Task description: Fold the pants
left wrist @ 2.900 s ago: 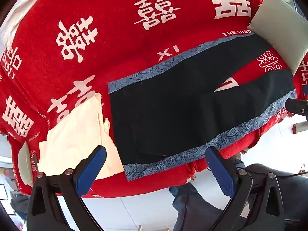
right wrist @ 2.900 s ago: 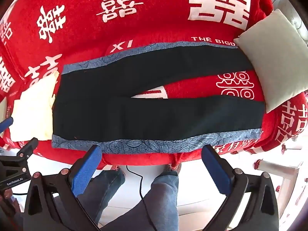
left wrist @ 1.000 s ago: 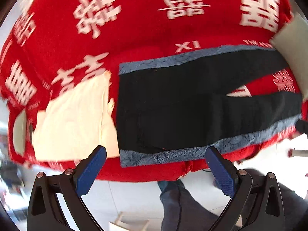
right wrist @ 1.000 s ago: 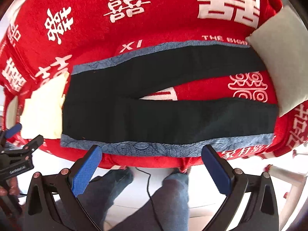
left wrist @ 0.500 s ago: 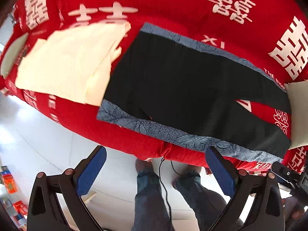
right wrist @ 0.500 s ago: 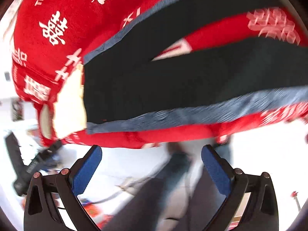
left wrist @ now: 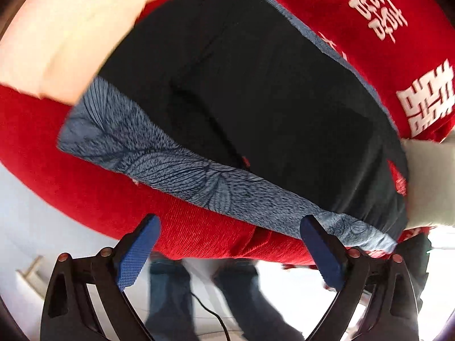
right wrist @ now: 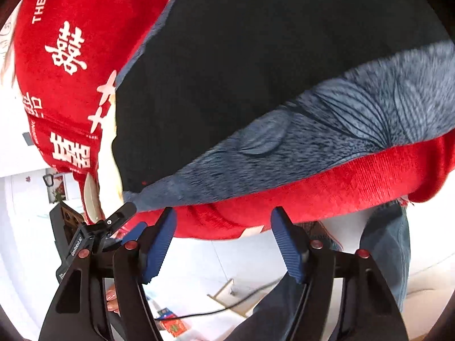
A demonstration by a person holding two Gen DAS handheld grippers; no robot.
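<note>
Right gripper [right wrist: 223,240] partly closed, empty, jaws just closing; left gripper [left wrist: 227,248] wide, empty. Both near pants [left wrist: 256,93] grey side stripe [left wrist: 176,167]. Approach step; next: pinch stripe edge.

Pants [left wrist: 256,91]: spread flat on the bed cover [left wrist: 384,14], near side strip [left wrist: 176,170] along the bed's front edge.
Folded cloth [left wrist: 65,37]: on the cover, just beside the waist end.
Pillow [left wrist: 429,182]: at the leg end.
Left tool [left wrist: 227,241]: before the front edge, toward the waist.
Right tool [right wrist: 223,233]: before the same edge, further along the leg.
Person's legs [left wrist: 170,292]: on the floor below.
</note>
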